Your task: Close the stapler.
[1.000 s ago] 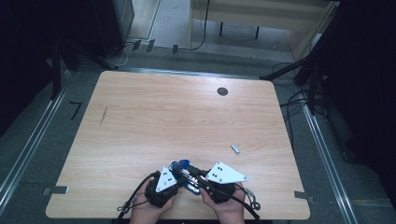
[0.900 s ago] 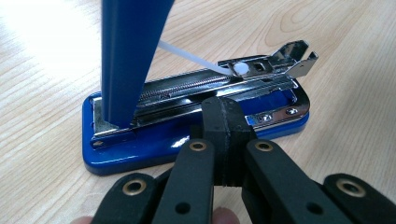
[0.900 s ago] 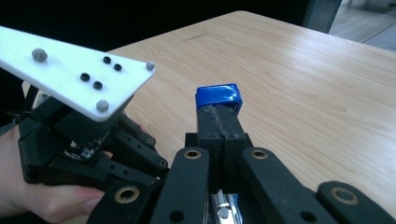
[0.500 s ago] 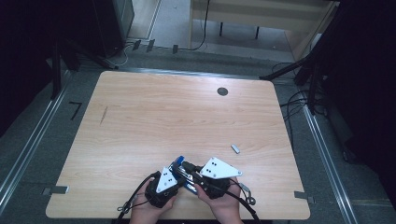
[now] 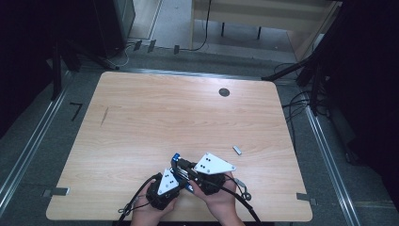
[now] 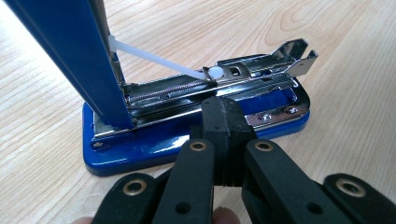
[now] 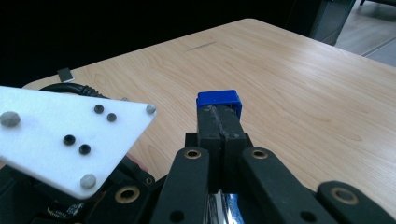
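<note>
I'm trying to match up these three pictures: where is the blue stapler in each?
High view: the blue stapler lies near the table's near edge, between the two grippers.
Left gripper view: centre, opened, base flat on the wooden table.
Right gripper view: its blue tip shows above the jaws.
Shared landmark: the wooden table.

Blue stapler (image 6: 196, 126), lid swung upright

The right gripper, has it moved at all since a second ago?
Yes. In the high view the right gripper has slid a little left, away from the small metal piece lying on the table, and its white plate has swung with it.
</note>
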Motion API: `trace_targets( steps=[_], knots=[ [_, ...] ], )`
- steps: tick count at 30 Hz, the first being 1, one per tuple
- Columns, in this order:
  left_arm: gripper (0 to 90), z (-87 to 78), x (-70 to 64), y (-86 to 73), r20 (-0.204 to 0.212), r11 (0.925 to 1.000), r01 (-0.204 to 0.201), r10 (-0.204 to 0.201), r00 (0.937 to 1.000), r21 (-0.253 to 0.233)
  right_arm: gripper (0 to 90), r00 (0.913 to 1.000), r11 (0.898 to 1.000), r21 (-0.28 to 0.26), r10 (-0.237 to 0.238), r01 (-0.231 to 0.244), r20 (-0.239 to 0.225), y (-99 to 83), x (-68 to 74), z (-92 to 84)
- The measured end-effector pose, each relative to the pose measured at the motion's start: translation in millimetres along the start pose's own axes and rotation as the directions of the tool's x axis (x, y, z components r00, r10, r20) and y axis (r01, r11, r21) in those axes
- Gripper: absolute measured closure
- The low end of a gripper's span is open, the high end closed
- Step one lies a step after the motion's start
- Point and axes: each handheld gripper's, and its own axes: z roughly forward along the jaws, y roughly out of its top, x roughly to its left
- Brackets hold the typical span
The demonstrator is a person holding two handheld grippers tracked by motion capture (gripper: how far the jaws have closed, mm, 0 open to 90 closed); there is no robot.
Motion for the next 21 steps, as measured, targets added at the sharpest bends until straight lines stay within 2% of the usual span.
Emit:
trace_targets(
  steps=[21],
  knots=[
    [90.0,-0.1,0.5,0.0,0.002,1.0,0.001,-0.001,1.0,0.001,90.0,0.9994,1.0,0.014,-0.009,0.009,-0.033,10.5,-3.6,24.4]
  ],
)
